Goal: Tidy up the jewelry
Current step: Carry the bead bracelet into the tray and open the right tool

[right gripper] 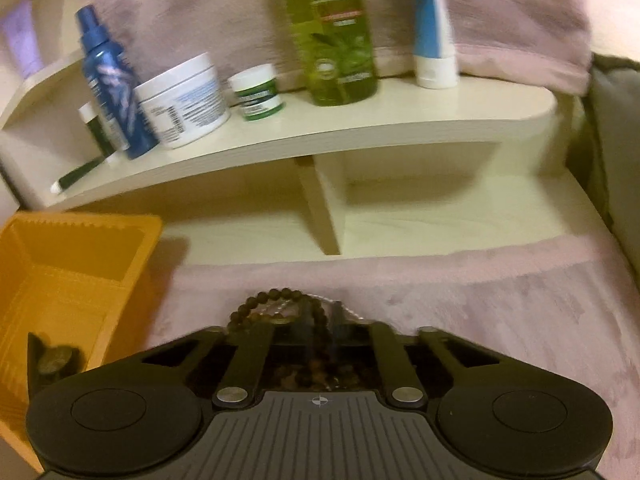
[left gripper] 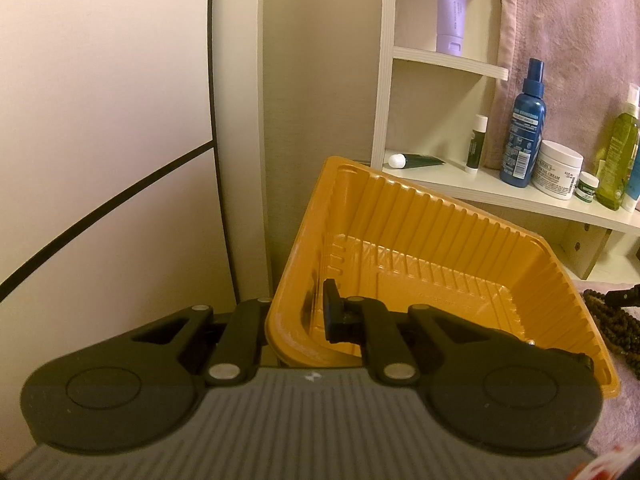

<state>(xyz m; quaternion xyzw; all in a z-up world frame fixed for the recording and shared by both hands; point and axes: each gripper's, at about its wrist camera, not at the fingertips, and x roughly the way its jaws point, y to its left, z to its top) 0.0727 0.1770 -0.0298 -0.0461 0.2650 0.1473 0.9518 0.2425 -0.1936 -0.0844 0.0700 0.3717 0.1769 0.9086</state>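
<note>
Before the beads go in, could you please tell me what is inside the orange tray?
The orange tray shows only its bare ribbed floor and the left gripper's inner finger, clamping the near wall. The gripper body covers the near corner, so that part cannot be checked.

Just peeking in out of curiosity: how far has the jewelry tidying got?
Early on, it seems. Done: nothing is in the orange tray, whose visible inside looks bare. In hand: the left claw pinches the tray's near wall, and the right claw is closed on a dark bead bracelet over the pink cloth. Left: putting the beads into the tray.
</note>
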